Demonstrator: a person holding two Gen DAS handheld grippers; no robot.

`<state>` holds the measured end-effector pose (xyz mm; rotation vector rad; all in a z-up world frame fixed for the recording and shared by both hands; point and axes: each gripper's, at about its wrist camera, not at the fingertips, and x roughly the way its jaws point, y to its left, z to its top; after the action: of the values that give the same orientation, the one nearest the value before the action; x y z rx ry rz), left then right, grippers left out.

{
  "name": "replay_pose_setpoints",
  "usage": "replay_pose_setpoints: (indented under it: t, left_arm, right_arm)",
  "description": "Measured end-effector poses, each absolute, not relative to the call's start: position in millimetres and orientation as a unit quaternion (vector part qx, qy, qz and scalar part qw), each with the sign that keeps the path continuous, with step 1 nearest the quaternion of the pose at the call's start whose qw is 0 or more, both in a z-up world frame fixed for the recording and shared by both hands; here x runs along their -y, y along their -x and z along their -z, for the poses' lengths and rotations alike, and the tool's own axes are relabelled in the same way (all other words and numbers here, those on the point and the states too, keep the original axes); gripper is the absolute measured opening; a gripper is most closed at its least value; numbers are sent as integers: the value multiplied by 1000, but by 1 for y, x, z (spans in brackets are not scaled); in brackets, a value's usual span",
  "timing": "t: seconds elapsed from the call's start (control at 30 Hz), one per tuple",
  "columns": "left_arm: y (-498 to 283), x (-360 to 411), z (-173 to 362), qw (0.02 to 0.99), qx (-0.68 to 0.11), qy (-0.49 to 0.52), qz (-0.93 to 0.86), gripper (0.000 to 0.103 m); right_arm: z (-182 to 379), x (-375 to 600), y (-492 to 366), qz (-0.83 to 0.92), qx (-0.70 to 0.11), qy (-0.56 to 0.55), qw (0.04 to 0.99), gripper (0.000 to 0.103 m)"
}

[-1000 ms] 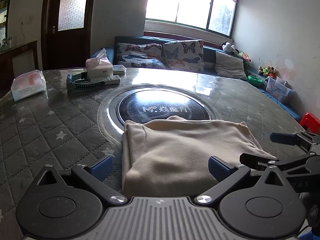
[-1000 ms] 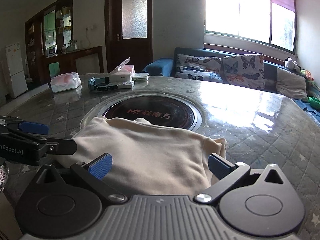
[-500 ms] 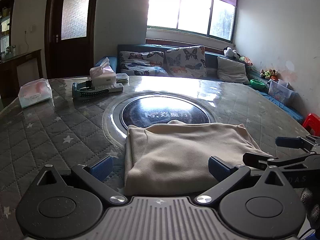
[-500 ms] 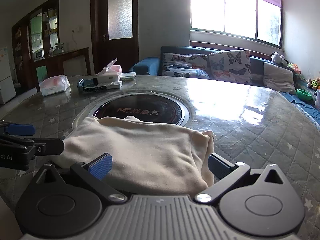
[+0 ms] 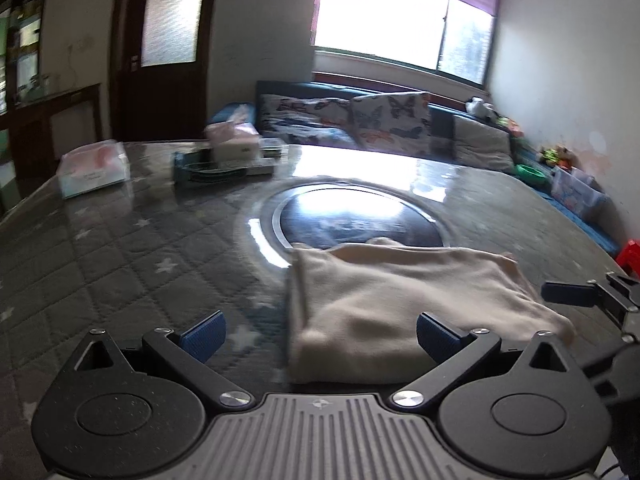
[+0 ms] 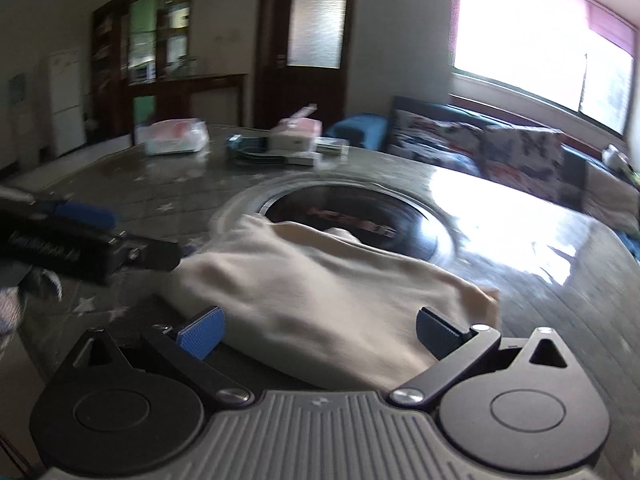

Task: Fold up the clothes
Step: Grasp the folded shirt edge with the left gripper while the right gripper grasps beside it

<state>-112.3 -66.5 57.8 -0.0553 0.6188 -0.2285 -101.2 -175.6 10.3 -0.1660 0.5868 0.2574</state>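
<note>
A cream garment (image 5: 404,300) lies folded into a rectangle on the grey star-quilted table (image 5: 120,248), its far edge over the round black inset (image 5: 352,216). My left gripper (image 5: 318,334) is open just in front of the garment's near left corner, nothing between its blue pads (image 5: 202,336). The right wrist view shows the same garment (image 6: 320,292) from its other side. My right gripper (image 6: 318,334) is open over its near edge, holding nothing. Each gripper shows in the other's view: the right gripper (image 5: 588,296) and the left gripper (image 6: 88,236).
At the table's far left are a tissue pack (image 5: 94,168), a tissue box (image 5: 234,140) and a dark tray (image 5: 216,168). Behind the table stand a sofa with butterfly cushions (image 5: 360,124), a dark door (image 5: 160,48) and a bright window (image 5: 400,12).
Both grippers have drawn back and swung left, away from the folded garment, which now lies further off. The views are blurred by motion. Both stay open.
</note>
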Motion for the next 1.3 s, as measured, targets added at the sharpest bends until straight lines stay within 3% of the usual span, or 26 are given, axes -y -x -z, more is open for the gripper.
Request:
replay_pose_setpoints:
  t: [0.3, 0.47, 0.67, 0.83, 1.17, 1.3]
  left_arm:
    - [93, 24, -59, 943, -317, 76, 69, 98]
    - [80, 13, -60, 933, -334, 109, 77, 84]
    - [60, 11, -55, 914, -362, 157, 89, 83]
    - [45, 12, -52, 895, -380, 208, 105, 85]
    - [23, 30, -38, 854, -421, 283, 115, 84]
    - [17, 36, -29, 835, -431, 319, 124, 74]
  right_arm:
    - [-8, 119, 87, -222, -293, 165, 915, 86]
    - [-2, 87, 77, -262, -300, 204, 894, 67]
    - [9, 66, 69, -275, -299, 251, 879, 45]
    - [6, 73, 66, -279, -295, 223, 886, 15]
    - [-26, 132, 61, -289, -277, 65, 914, 10]
    - [-29, 143, 67, -295, -274, 48, 914, 10]
